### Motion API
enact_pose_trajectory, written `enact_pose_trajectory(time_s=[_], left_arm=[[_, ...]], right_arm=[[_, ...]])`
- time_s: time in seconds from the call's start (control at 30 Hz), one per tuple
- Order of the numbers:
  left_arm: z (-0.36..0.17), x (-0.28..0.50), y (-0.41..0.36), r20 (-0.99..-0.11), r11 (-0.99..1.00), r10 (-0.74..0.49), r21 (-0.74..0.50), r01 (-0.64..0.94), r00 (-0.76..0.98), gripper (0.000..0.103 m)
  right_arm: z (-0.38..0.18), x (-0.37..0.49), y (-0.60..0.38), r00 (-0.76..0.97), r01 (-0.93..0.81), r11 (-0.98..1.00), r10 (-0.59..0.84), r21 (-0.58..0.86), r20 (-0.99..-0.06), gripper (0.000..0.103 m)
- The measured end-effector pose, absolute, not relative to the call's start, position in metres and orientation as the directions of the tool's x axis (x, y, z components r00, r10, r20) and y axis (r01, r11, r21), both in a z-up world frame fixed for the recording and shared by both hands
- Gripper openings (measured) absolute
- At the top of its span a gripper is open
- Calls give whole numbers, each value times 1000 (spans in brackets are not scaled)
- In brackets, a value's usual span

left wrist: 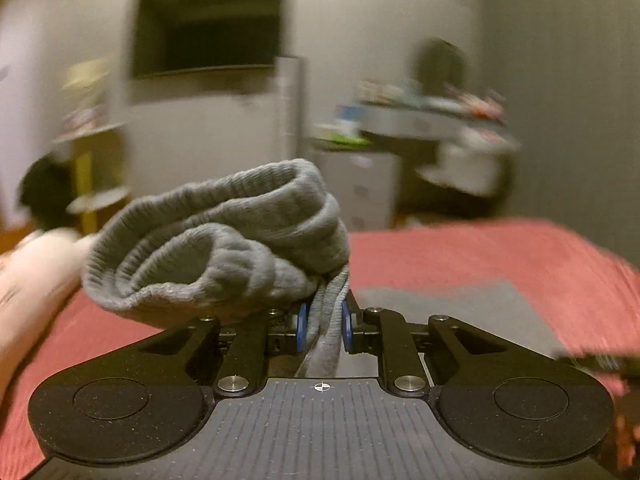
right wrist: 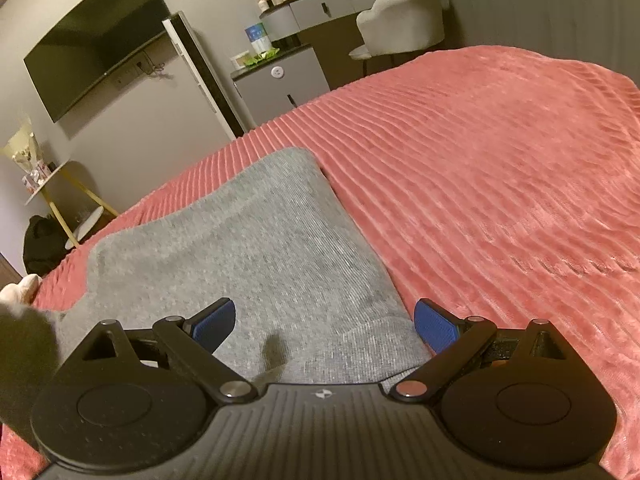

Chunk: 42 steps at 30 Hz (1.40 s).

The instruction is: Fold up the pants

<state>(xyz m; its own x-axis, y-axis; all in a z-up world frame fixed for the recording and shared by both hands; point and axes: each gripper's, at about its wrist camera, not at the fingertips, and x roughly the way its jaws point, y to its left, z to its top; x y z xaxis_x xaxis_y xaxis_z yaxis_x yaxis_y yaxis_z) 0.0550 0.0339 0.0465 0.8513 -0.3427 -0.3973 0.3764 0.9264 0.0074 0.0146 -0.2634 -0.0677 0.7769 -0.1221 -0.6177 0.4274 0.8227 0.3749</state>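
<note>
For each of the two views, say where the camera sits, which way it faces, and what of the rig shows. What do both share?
Left wrist: on the left gripper, facing across the bed toward the wall TV; jaws clamp grey pants.
Right wrist: on the right gripper, tilted down at the pants; jaws open.
Shared: pants, bed, TV.

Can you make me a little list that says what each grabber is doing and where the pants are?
left gripper: shut on a bunched ribbed end of the grey knit pants, lifted above the bed
right gripper: open, blue pads apart, holding nothing, hovering over the pants
grey knit pants: the rest lies flat on the bed
bed cover: pink ribbed blanket
background: dark wall television, grey cabinet, pale chair
</note>
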Motion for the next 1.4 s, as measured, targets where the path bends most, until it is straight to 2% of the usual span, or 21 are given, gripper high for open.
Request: enact_pose_trajectory(time_s=[0.1, 0.17, 0.23, 0.37, 0.5, 0.57, 0.67, 0.77, 0.87, 0.97, 1.07, 1.1, 1.17, 1.2, 1.3, 1.33, 1.37, 1.4], left_arm=[[24, 41, -28, -450, 877, -373, 112, 466, 811, 23], [2, 38, -60, -517, 848, -374, 144, 509, 770, 38], [-17, 38, -82, -575, 832, -342, 183, 524, 743, 67], [-19, 28, -89, -545, 812, -325, 258, 524, 773, 80], [-5, 18, -47, -513, 904, -284, 139, 404, 810, 95], [-4, 19, -19, -512, 956, -219, 58, 288, 831, 95], [-19, 26, 28, -575, 996, -86, -54, 67, 814, 95], [-36, 29, 66, -657, 982, -30, -161, -101, 753, 95], [-43, 30, 79, -687, 964, -43, -220, -150, 726, 95], [-51, 33, 82, -693, 963, -51, -224, -148, 720, 95], [-59, 35, 84, -718, 953, -89, -262, -150, 690, 95], [-61, 36, 87, -722, 949, -100, -276, -154, 684, 95], [-66, 42, 88, -730, 942, -102, -288, -170, 676, 95], [-68, 43, 89, -735, 940, -104, -293, -176, 671, 95], [-71, 40, 92, -736, 930, -130, -323, -176, 664, 95], [-72, 40, 93, -732, 926, -142, -336, -173, 666, 95], [-72, 39, 94, -728, 923, -150, -346, -170, 669, 95], [-72, 39, 93, -723, 921, -158, -354, -164, 673, 95]], right_arm=[[-67, 13, -264, 788, 416, 820, -111, 392, -606, 96], [-67, 12, -264, 795, 407, 820, -101, 402, -598, 96], [-66, 11, -265, 800, 400, 818, -92, 413, -592, 96], [-66, 8, -267, 812, 387, 809, -73, 441, -579, 97], [-65, 6, -270, 839, 349, 795, -29, 497, -543, 99], [-63, 3, -271, 859, 314, 773, 16, 552, -511, 99], [-61, 1, -269, 894, 210, 690, 152, 692, -422, 99], [-70, 20, -258, 861, 181, 624, 273, 760, -429, 99], [-82, 43, -245, 822, 197, 580, 342, 791, -456, 99], [-89, 63, -235, 799, 252, 597, 315, 761, -512, 98], [-87, 77, -226, 797, 262, 608, 302, 750, -523, 97], [-86, 82, -223, 789, 260, 616, 308, 744, -531, 94], [-87, 89, -217, 771, 277, 619, 314, 735, -555, 66], [-91, 88, -217, 772, 287, 614, 307, 736, -557, 65], [-96, 85, -218, 788, 278, 593, 310, 756, -532, 66], [-96, 86, -219, 791, 272, 583, 318, 765, -523, 74], [-96, 89, -219, 795, 258, 563, 339, 785, -503, 88], [-96, 92, -217, 798, 245, 549, 355, 800, -488, 95]])
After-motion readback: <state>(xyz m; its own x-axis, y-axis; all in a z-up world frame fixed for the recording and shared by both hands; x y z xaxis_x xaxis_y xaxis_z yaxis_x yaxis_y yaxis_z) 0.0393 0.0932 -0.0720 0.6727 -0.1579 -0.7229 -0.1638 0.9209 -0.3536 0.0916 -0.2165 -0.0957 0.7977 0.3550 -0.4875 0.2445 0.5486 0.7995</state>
